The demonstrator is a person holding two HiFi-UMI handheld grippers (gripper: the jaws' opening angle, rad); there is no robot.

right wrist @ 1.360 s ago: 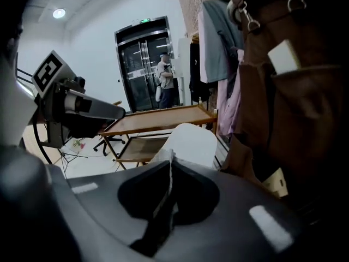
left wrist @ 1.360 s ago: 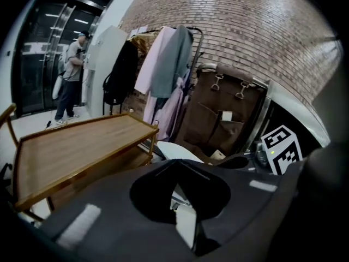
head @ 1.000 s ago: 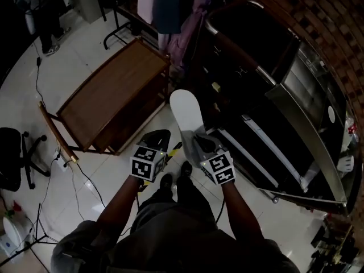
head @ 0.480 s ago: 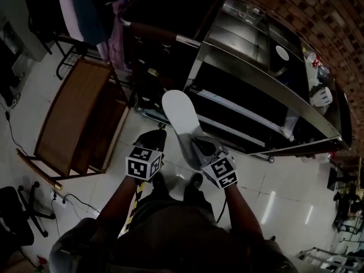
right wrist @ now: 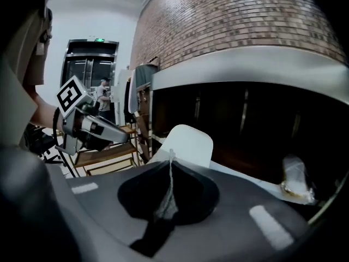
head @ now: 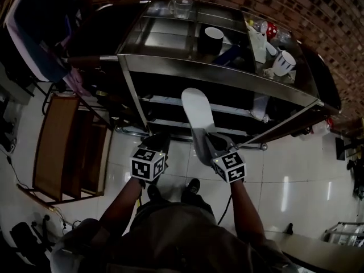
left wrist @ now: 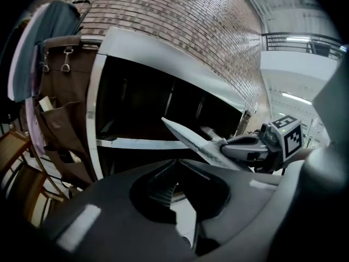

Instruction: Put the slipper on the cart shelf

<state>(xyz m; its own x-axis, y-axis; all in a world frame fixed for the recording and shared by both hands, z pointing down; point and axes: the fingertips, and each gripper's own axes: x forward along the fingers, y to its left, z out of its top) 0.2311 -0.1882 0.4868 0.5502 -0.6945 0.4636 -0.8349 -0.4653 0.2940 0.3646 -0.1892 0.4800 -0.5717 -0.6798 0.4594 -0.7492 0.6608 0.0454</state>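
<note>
Grips the white slipper (head: 196, 110) tight in the right tool (head: 208, 145), toe ahead of it, near the cart shelf (head: 162, 100). Holds the left tool (head: 157, 140) shut and empty just beside.

left gripper (head: 157, 140): dark grey moulded shell; left marker cube (head: 148, 164) with black-and-white squares. right gripper (head: 206, 143): lighter grey shell; right marker cube (head: 230, 166), same print. person wears dark grey top (head: 170, 240), dark shoes (head: 193, 185).

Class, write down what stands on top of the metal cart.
On top of the cart stand a black mug, a white mug and a clear glass vessel. Small items at its right end cannot be named; shelves beneath lie in shadow.
</note>
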